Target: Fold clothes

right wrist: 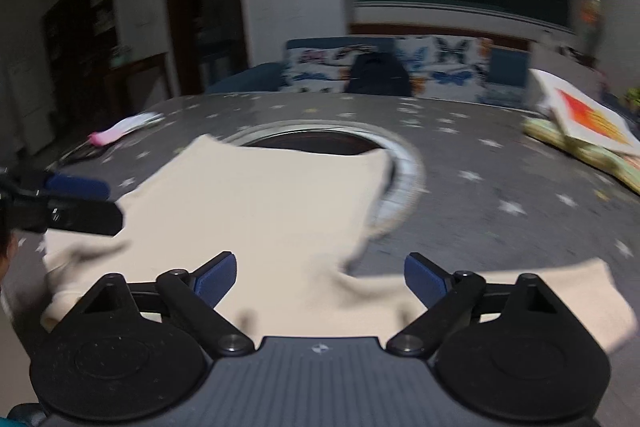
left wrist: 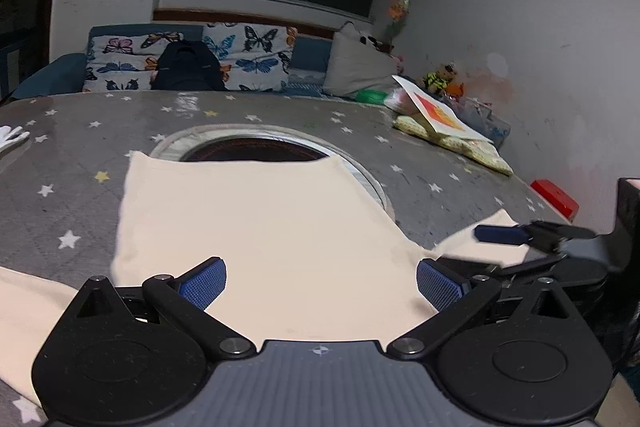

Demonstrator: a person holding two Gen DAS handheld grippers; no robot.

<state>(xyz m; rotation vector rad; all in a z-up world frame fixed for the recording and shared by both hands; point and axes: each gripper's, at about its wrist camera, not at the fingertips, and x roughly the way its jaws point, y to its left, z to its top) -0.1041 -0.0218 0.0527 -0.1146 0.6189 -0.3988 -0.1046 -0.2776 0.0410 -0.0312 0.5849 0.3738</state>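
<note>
On the star-print table cover (left wrist: 72, 187), left wrist view: cream garment (left wrist: 256, 227) lies flat, body running toward 12 o'clock, far hem overlapping the round opening (left wrist: 256, 149). Left gripper (left wrist: 320, 285) hovers over the near edge, fingers spread wide, holding nothing. One sleeve extends toward 3 o'clock, where the right gripper (left wrist: 500, 234) sits nearer it.

Right wrist view, blurred: right gripper (right wrist: 320, 281) spread apart, empty, above the same garment (right wrist: 264, 203); sleeve at 4 o'clock; left gripper (right wrist: 76, 187) at 9 o'clock.
</note>
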